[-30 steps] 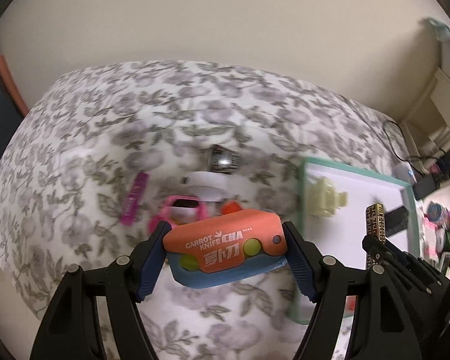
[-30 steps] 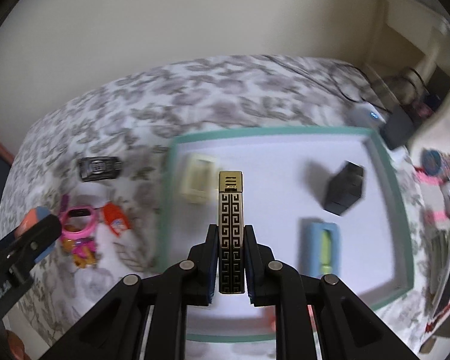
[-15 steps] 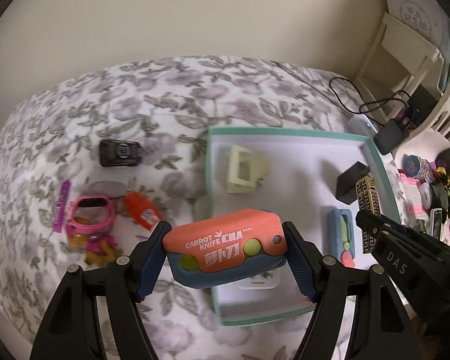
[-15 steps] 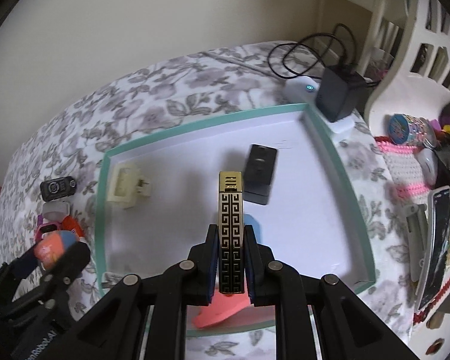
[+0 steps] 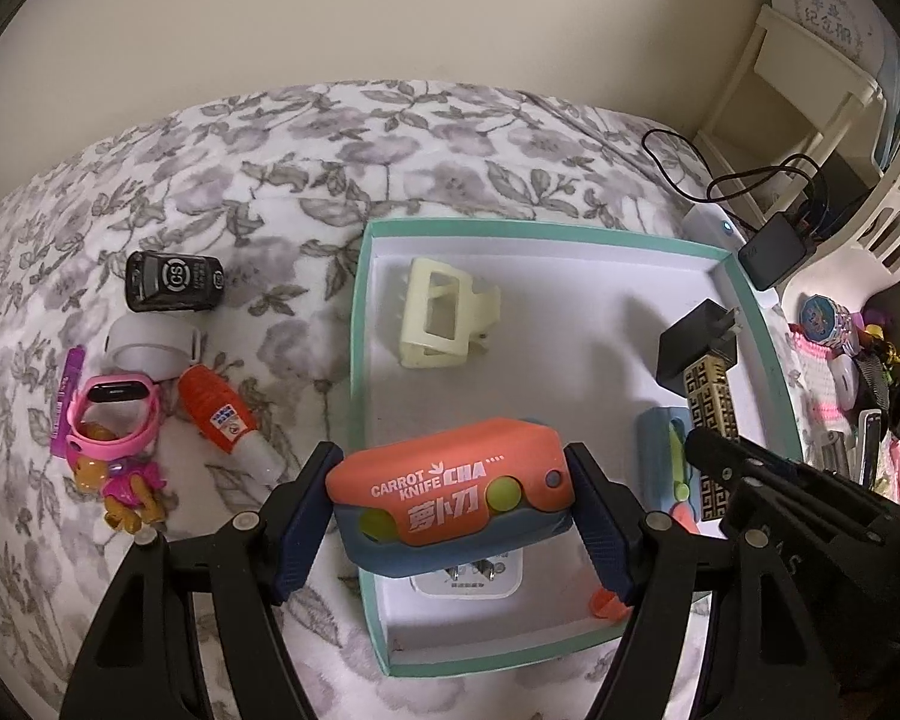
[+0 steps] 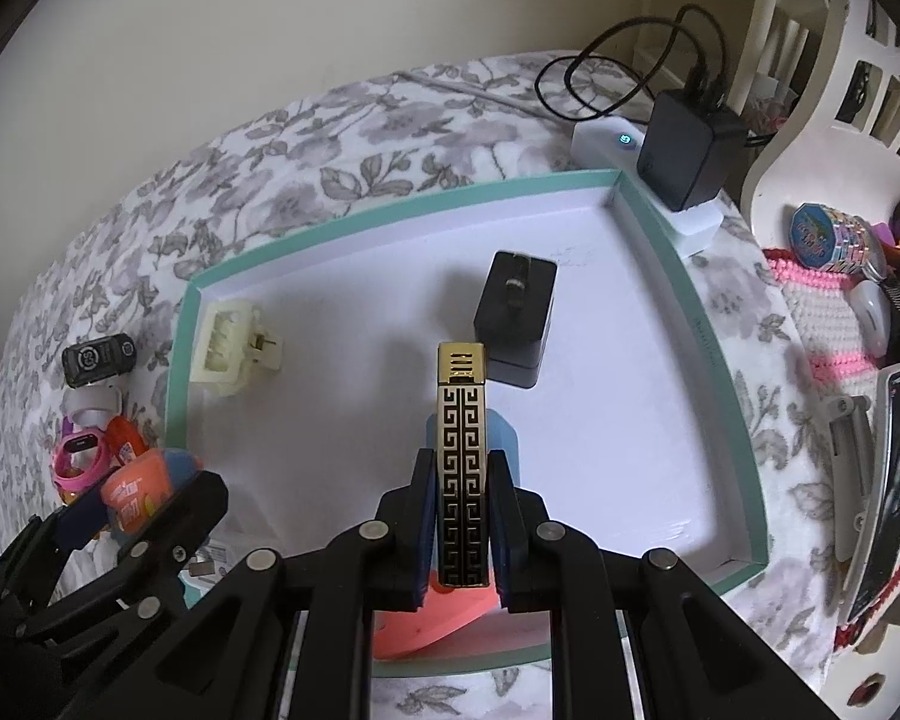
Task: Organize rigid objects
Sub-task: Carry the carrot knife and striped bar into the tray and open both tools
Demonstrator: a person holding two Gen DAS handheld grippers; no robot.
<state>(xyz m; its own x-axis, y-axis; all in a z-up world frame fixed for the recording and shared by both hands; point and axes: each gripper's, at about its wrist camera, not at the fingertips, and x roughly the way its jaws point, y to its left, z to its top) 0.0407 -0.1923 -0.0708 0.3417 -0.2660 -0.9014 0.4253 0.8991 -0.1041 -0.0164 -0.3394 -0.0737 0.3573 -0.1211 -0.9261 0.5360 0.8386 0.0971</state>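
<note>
My left gripper (image 5: 453, 507) is shut on an orange and blue carrot knife toy (image 5: 450, 504), held over the near left part of the teal-rimmed white tray (image 5: 357, 324). My right gripper (image 6: 461, 519) is shut on a slim gold and black patterned lighter (image 6: 461, 468) above the tray's middle (image 6: 690, 324). The tray holds a cream hair claw (image 5: 444, 315), a black plug adapter (image 6: 515, 315), a second blue and orange carrot knife (image 5: 666, 468) and a white charger (image 5: 471, 582) under the held toy.
On the floral bedspread left of the tray lie a black toy car (image 5: 173, 281), a white band (image 5: 150, 348), an orange glue tube (image 5: 225, 420), a pink watch (image 5: 117, 414), a small figure (image 5: 123, 492) and a purple stick (image 5: 69, 396). A black power brick (image 6: 687, 150) with cable sits behind the tray; clutter lies at right.
Both grippers have carried their objects rightward from over the bedspread to above the tray and sunk a little. The grips are unchanged.
</note>
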